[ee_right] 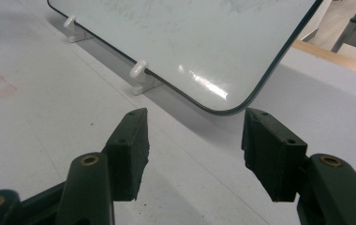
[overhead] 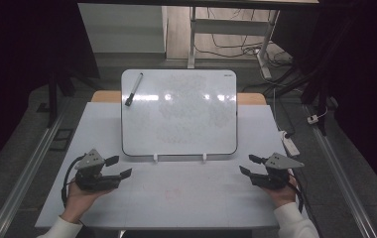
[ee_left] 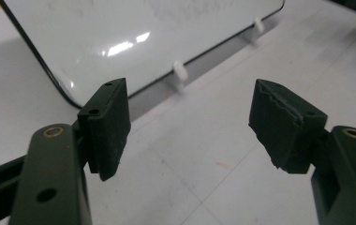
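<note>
The whiteboard stands tilted on two white clips at the middle of the white surface, a black marker lying near its upper left corner. The left tool and right tool rest near the board's lower corners. Both have jaws apart with nothing between them.

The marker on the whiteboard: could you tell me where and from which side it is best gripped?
Grip the marker mid-barrel from above, jaws across its width. It lies slanted on the whiteboard near the top left corner, with free surface on both sides; the left gripper is probably the nearer one.
</note>
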`<state>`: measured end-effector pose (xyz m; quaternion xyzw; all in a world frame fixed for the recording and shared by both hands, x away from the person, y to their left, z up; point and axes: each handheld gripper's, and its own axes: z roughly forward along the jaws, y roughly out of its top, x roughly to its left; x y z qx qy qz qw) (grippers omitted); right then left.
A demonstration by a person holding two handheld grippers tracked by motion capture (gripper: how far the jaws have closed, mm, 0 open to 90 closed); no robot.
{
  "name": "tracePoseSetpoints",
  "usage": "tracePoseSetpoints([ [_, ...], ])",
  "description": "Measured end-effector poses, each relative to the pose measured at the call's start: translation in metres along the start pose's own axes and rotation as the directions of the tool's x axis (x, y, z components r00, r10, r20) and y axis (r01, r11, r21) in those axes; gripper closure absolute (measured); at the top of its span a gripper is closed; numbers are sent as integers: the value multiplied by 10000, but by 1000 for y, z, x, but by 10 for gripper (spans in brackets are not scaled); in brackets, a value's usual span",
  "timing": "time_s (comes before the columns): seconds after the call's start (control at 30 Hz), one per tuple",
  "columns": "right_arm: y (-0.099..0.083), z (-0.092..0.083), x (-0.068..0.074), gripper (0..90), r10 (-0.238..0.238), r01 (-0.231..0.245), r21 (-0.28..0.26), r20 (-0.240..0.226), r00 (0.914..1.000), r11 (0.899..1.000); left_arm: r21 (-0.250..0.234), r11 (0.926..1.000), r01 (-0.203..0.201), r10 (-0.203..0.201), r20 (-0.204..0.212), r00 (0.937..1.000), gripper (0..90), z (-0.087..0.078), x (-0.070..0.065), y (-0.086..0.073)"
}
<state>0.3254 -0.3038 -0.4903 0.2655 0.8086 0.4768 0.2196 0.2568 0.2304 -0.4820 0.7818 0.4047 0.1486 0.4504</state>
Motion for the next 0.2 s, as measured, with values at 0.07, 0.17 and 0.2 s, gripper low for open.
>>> tracePoseSetpoints([
  [0.07, 0, 0, 0, 415, 28, -28, -23, -63, 10000, 10000, -1, 10000, -28, 28, 6, 10000, 299, 0, 0, 0],
  [0.17, 1, 1, 2, 410, -26, 26, 30, -102, 9999, 10000, 47, 10000, -74, 74, -27, 10000, 297, 1, -1, -2],
  [0.2, 1, 1, 2, 406, -44, 45, 35, -111, 9999, 10000, 62, 10000, -48, 48, -19, 10000, 294, 2, -1, -3],
])
